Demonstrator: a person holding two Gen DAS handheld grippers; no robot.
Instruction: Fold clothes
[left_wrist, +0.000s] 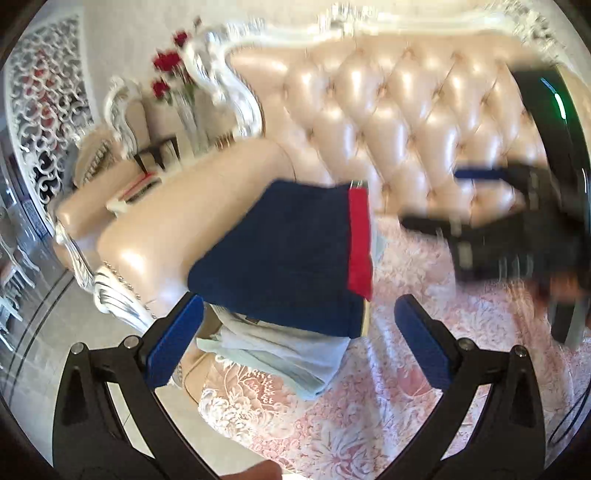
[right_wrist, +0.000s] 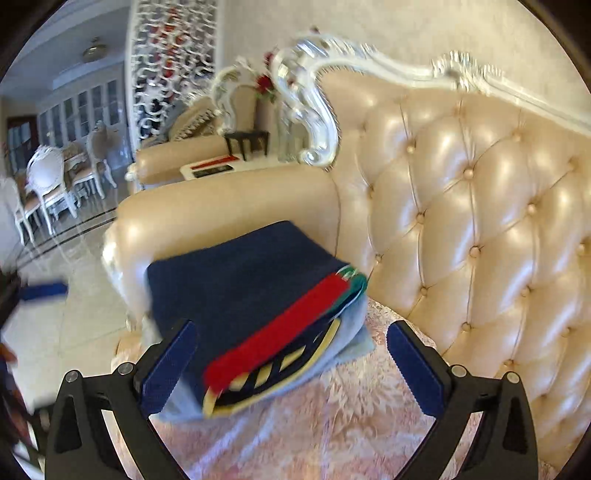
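A folded navy garment (left_wrist: 280, 254) with a red band (left_wrist: 360, 240) lies on top of a folded pale blue garment (left_wrist: 280, 354), stacked on the sofa seat beside the armrest. The stack also shows in the right wrist view (right_wrist: 240, 295), with red band (right_wrist: 280, 328) and a yellow-striped layer (right_wrist: 273, 376) at its near edge. My left gripper (left_wrist: 299, 339) is open and empty, just in front of the stack. My right gripper (right_wrist: 291, 365) is open and empty, its jaws spread around the stack's near edge. The right gripper shows blurred in the left wrist view (left_wrist: 517, 229).
The seat has a pink lace cover (left_wrist: 424, 369). A tufted cream sofa back (right_wrist: 480, 221) rises behind; the armrest (right_wrist: 221, 199) stands left of the stack. A side table (right_wrist: 218, 166) with a vase of red flowers (left_wrist: 170, 74) stands beyond. Tiled floor (right_wrist: 66, 317) lies to the left.
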